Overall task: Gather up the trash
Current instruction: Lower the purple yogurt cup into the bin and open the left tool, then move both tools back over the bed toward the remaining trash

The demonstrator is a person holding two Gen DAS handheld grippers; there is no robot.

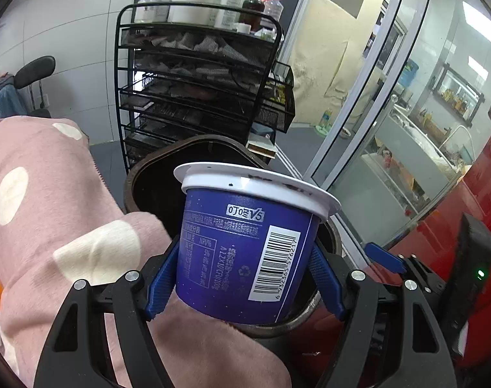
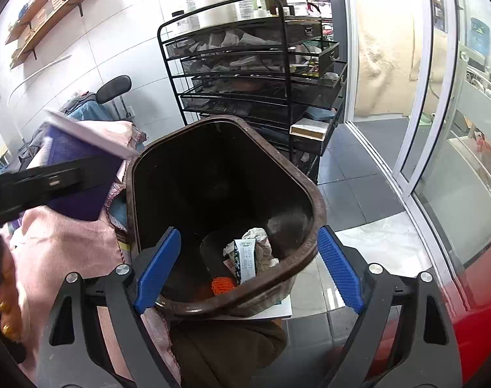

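**Yogurt cup held beside the open trash bin**

A black wire rack (image 2: 255,74) is seen behind the brown trash bin (image 2: 313,194), its top shelf crowded with white bottles and jars (image 1: 197,0). Glass doors (image 2: 420,97) with pale frames are seen to the right, and a red surface (image 2: 481,307) lies at the lower right. Pink fabric with pale dots (image 1: 51,210) is spread to the left of the bin and touches its rim; in the right wrist view it lies between the cup and the bin's opening.

Inside the bin, crumpled paper (image 2: 256,236), a printed wrapper (image 2: 245,258) and an orange netted item (image 2: 222,286) are seen at the bottom.

The left gripper (image 1: 245,278) is closed on a blue yogurt cup (image 1: 245,252) with a white rim; both blue pads (image 1: 163,278) are pressed against the cup's sides. The cup is held upright, slightly tilted, just in front of the bin's mouth in the left view and beside its left edge in the right view.

The right gripper (image 2: 248,268) is spread wide and nothing is held; its pads (image 2: 158,268) are seen at either side of the bin's near rim.
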